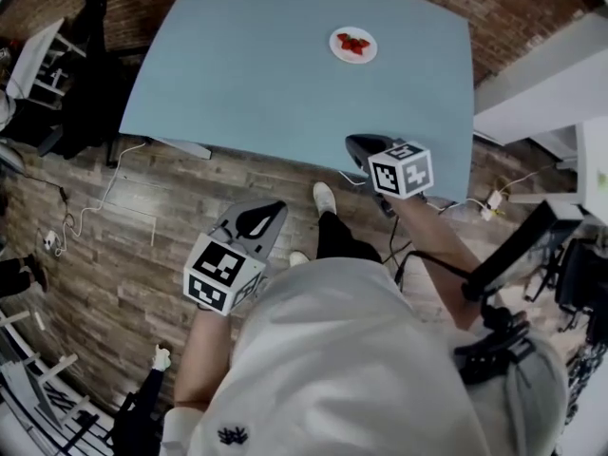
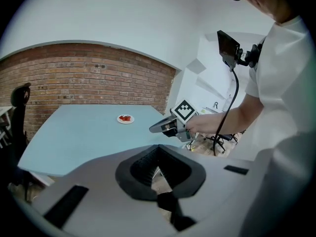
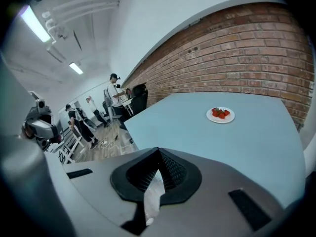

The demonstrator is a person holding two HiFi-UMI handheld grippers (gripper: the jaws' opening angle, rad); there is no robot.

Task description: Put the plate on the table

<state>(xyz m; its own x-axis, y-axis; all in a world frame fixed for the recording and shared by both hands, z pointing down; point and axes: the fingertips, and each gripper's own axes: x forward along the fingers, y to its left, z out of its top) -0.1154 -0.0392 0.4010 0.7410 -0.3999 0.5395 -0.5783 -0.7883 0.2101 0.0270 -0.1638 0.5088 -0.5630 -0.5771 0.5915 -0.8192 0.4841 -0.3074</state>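
Observation:
A small white plate with red strawberries on it rests on the far right part of the light blue table. The plate also shows small in the left gripper view, and in the right gripper view the plate lies far ahead. My right gripper hovers over the table's near edge, shut and empty. My left gripper hangs over the wooden floor short of the table, jaws together with nothing between them. The left gripper view shows the right gripper held in a hand.
A dark office chair and a white rack stand left of the table. Cables trail over the wooden floor. A white desk sits at the right. Several people stand far back along the brick wall.

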